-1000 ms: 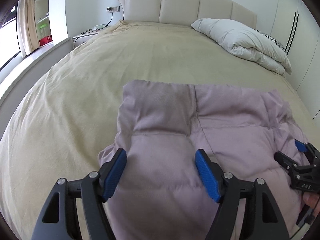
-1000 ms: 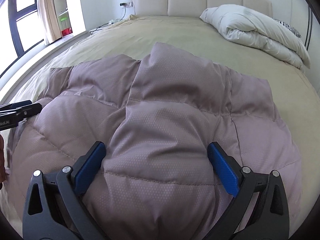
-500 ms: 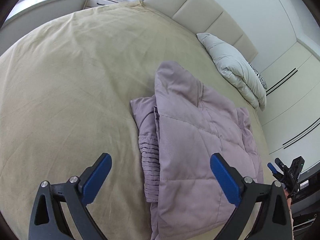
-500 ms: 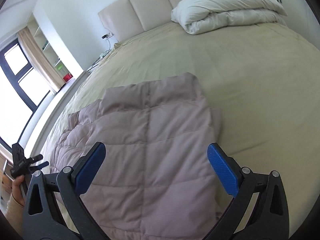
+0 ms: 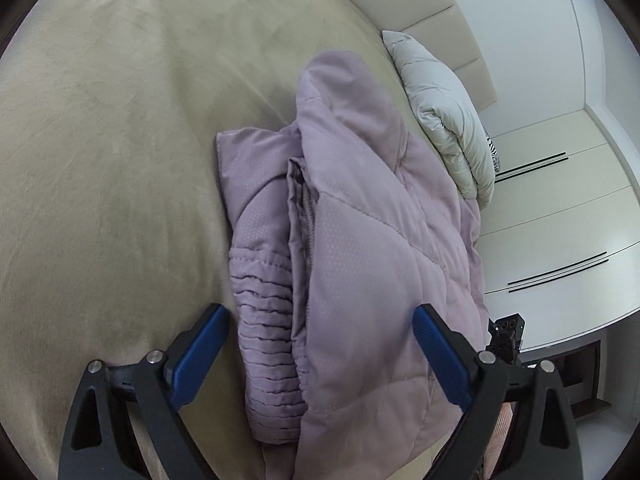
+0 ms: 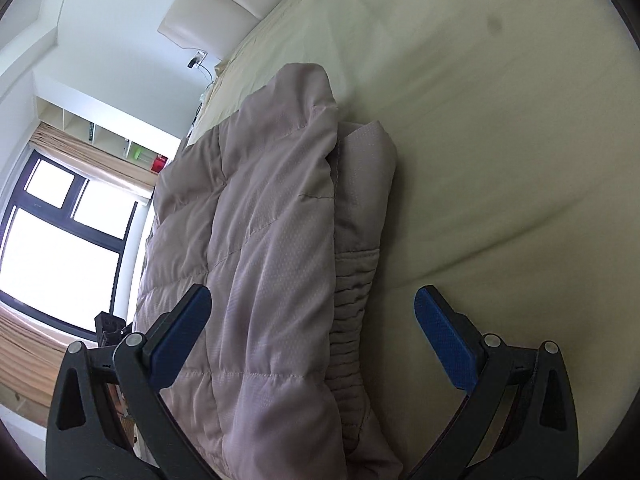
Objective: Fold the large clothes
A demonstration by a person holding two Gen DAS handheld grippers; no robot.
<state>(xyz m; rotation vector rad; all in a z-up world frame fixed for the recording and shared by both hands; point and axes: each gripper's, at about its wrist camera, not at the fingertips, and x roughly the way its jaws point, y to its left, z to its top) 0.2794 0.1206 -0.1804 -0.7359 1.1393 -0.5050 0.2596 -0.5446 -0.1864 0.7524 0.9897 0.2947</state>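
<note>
Jacket: folded lilac quilted jacket (image 5: 360,240) lies on the bed (image 5: 112,140), near its foot edge, long axis running away from both cameras.
Left gripper (image 5: 320,356): fingers (image 5: 200,354) spread wide, holding nothing; they straddle the near end of the jacket, left finger over bare sheet.
Right gripper (image 6: 316,336): fingers (image 6: 444,340) spread wide, holding nothing; left finger over the jacket, right finger over bare sheet.
Near edge: ribbed elastic cuff (image 5: 266,320) of a tucked sleeve sticks out along the left side of the fold; a similar ribbed band shows on the right side.
Top layer: quilted panel overlaps the sleeve, its seam edge running lengthwise.
Open room: wide bare sheet on either side of the jacket.
Far: rolled pale duvet (image 5: 444,108) well apart, by the padded headboard (image 5: 432,12).
Beyond bed: white wardrobe doors (image 5: 560,208); window (image 6: 52,240) on the other side.
</note>
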